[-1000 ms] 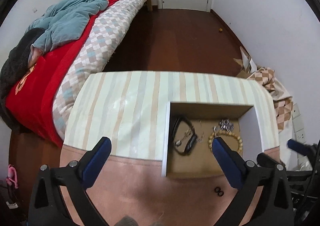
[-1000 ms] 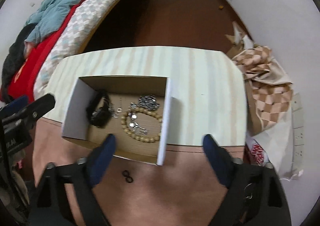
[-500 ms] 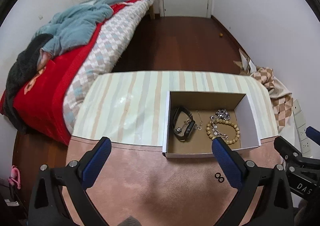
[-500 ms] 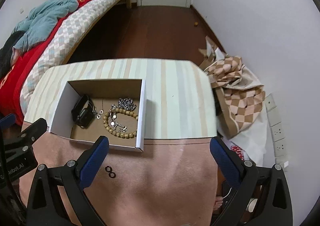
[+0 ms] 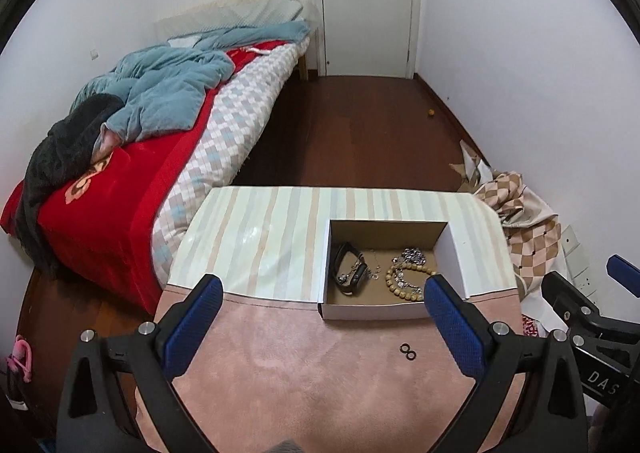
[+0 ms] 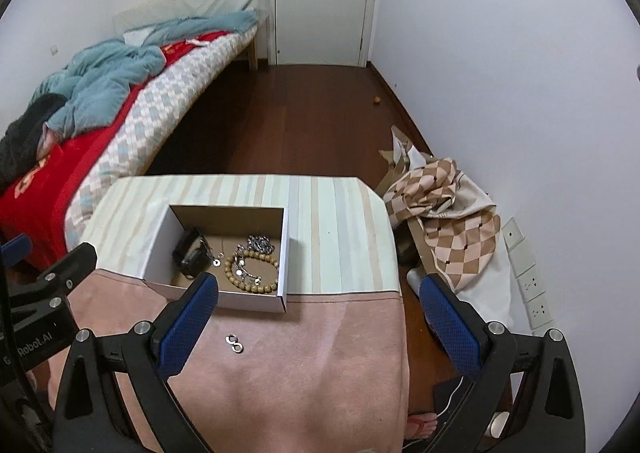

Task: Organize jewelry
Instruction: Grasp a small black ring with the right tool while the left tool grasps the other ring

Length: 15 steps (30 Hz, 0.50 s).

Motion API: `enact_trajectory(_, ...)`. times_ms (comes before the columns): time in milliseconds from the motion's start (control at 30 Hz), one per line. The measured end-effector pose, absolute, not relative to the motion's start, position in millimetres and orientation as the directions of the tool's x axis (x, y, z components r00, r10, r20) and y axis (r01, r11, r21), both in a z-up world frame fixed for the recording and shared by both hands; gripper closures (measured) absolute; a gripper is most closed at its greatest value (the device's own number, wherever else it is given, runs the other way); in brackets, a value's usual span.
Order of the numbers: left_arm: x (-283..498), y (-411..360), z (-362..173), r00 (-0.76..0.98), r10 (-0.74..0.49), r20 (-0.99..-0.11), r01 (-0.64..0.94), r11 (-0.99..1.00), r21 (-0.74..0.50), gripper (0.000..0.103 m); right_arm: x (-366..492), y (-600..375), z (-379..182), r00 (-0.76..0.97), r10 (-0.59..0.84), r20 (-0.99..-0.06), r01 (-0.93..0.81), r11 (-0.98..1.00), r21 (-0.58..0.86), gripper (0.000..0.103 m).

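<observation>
Left gripper (image 5: 320, 317) held wide open and empty, right gripper (image 6: 316, 313) likewise agape, two rings (image 6: 234, 343) laid at six o'clock of cardboard box (image 6: 282, 273), beaded bracelet (image 6: 251, 271) kept inside at three o'clock of black watch (image 6: 191, 253)

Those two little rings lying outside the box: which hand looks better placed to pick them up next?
Probably the right. The two rings lie just beside the right gripper's near finger, on the pink cloth. The left gripper sees them further over by its far finger. Both are open and empty.
</observation>
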<state>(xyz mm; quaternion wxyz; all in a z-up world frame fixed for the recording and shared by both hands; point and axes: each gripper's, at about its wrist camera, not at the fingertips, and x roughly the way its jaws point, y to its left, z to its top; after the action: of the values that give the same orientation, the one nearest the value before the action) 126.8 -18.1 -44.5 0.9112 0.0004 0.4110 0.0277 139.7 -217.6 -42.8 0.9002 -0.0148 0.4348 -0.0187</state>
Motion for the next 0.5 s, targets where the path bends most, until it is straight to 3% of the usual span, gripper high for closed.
enact_trajectory(267, 123, -14, -59, 0.625, 0.063, -0.778, -0.079, 0.997, 0.017, 0.000, 128, -222, -37, 0.626, -0.024, -0.780, 0.022, 1.000, -0.014, 0.001)
enact_trajectory(500, 131, -1, -149, 0.472, 0.189, -0.861, -0.130, 0.981, 0.144, 0.000, 131, -213, -115, 0.524, 0.082, -0.848, -0.040, 0.997, 0.071, 0.004)
